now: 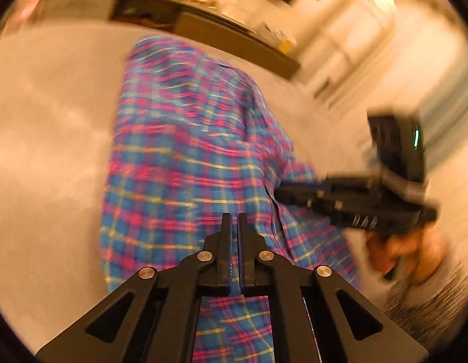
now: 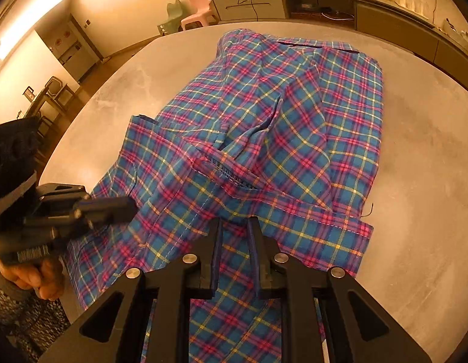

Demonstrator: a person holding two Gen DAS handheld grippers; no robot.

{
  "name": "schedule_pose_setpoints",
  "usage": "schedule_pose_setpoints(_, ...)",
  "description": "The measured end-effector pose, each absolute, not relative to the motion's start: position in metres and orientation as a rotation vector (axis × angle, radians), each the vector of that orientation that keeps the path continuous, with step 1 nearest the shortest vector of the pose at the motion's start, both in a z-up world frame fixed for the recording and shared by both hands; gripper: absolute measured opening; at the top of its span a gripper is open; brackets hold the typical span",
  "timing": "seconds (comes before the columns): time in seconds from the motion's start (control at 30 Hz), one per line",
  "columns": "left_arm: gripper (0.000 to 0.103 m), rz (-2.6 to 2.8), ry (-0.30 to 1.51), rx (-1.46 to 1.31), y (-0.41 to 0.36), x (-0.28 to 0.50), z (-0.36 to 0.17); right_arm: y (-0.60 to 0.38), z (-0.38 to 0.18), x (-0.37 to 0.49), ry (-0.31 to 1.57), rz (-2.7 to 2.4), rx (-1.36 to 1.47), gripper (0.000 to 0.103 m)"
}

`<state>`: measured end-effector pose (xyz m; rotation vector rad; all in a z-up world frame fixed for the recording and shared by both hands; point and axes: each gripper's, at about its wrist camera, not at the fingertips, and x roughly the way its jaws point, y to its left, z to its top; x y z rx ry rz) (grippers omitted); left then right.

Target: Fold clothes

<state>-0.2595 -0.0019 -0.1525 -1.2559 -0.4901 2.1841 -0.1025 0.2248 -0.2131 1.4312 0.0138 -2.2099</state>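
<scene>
While the plaid shirt (image 2: pixel 264 139) lies rumpled mid-frame on the round tabletop (image 2: pixel 421 157), carry its near hem toward the collar at upper frame. Left claw (image 1: pixel 234 220) is nearly closed, fabric seemingly pinched; right claw (image 2: pixel 235 227) is slightly parted, grip uncertain. Keep both level.

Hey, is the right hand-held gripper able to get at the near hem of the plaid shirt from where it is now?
Probably yes. The right hand-held gripper hovers just above the plaid shirt, fingers slightly apart, with nothing between them and the hem. The left hand-held gripper sits off to the side.
</scene>
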Motion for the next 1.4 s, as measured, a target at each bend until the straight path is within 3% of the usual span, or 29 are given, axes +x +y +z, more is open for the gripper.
schedule_pose_setpoints(0.03, 0.003, 2.182, -0.530, -1.244, -0.007, -0.259, -0.152, 0.223, -0.213, -0.102, 0.026, -2.215, 1.429, 0.018)
schedule_pose_setpoints(0.1, 0.008, 2.230, -0.418, -1.202, 0.003, -0.252, -0.136, 0.221, -0.213, -0.102, 0.036, -2.223, 1.424, 0.018)
schedule_pose_setpoints(0.13, 0.027, 2.252, -0.339, -1.193, 0.013, -0.250, -0.129, 0.221, -0.214, -0.101, 0.025, -2.224, 1.423, 0.018)
schedule_pose_setpoints(0.2, 0.053, 2.257, -0.205, -1.165, 0.037, -0.245, -0.122, 0.224, -0.212, -0.099, -0.012, -2.233, 1.425, 0.021)
schedule_pose_setpoints(0.27, 0.053, 2.262, -0.059, -1.178, 0.062, -0.247, -0.128, 0.230, -0.204, -0.098, -0.054, -2.252, 1.408, 0.022)
schedule_pose_setpoints(0.3, 0.041, 2.262, 0.015, -1.184, 0.074, -0.248, -0.130, 0.231, -0.199, -0.097, -0.077, -2.258, 1.386, 0.022)
schedule_pose_setpoints(0.33, 0.017, 2.267, 0.044, -1.193, 0.073, -0.246, -0.133, 0.232, -0.194, -0.096, -0.101, -2.259, 1.361, 0.022)
schedule_pose_setpoints(0.37, 0.010, 2.271, 0.072, -1.203, 0.071, -0.244, -0.135, 0.231, -0.191, -0.095, -0.107, -2.253, 1.339, 0.022)
schedule_pose_setpoints(0.53, 0.003, 2.266, -0.082, -1.157, 0.058, -0.251, -0.135, 0.221, -0.207, -0.100, -0.045, -2.218, 1.401, 0.022)
schedule_pose_setpoints(0.63, 0.001, 2.234, -0.313, -1.129, 0.026, -0.247, -0.128, 0.226, -0.213, -0.106, -0.082, -2.216, 1.429, 0.022)
schedule_pose_setpoints(0.73, 0.001, 2.176, -0.588, -1.111, -0.005, -0.247, -0.132, 0.229, -0.213, -0.109, -0.099, -2.228, 1.433, 0.022)
schedule_pose_setpoints(0.83, 0.001, 2.174, -0.591, -1.136, -0.002, -0.249, -0.138, 0.222, -0.212, -0.107, -0.043, -2.247, 1.425, 0.022)
schedule_pose_setpoints(0.97, 0.001, 2.171, -0.593, -1.171, 0.004, -0.251, -0.146, 0.190, -0.199, -0.090, 0.253, -2.300, 1.328, 0.023)
schedule_pose_setpoints(1.03, 0.001, 2.169, -0.594, -1.188, 0.006, -0.252, -0.150, 0.178, -0.194, -0.084, 0.279, -2.267, 1.276, 0.023)
schedule_pose_setpoints(1.1, 0.002, 2.168, -0.594, -1.206, 0.009, -0.254, -0.154, 0.177, -0.197, -0.086, 0.247, -2.252, 1.293, 0.023)
schedule_pose_setpoints(1.17, 0.011, 2.166, -0.595, -1.223, 0.012, -0.255, -0.158, 0.189, -0.202, -0.095, 0.118, -2.236, 1.344, 0.023)
schedule_pose_setpoints(1.2, 0.030, 2.165, -0.596, -1.232, 0.013, -0.255, -0.160, 0.200, -0.202, -0.100, 0.039, -2.237, 1.375, 0.023)
schedule_pose_setpoints(1.23, 0.040, 2.164, -0.596, -1.240, 0.014, -0.256, -0.162, 0.210, -0.202, -0.104, -0.041, -2.240, 1.392, 0.023)
schedule_pose_setpoints(1.37, 0.042, 2.225, -0.424, -1.200, 0.029, -0.244, -0.143, 0.234, -0.190, -0.110, -0.304, -2.189, 1.353, 0.023)
schedule_pose_setpoints(1.4, 0.043, 2.246, -0.397, -1.180, 0.029, -0.239, -0.136, 0.236, -0.188, -0.109, -0.352, -2.160, 1.346, 0.028)
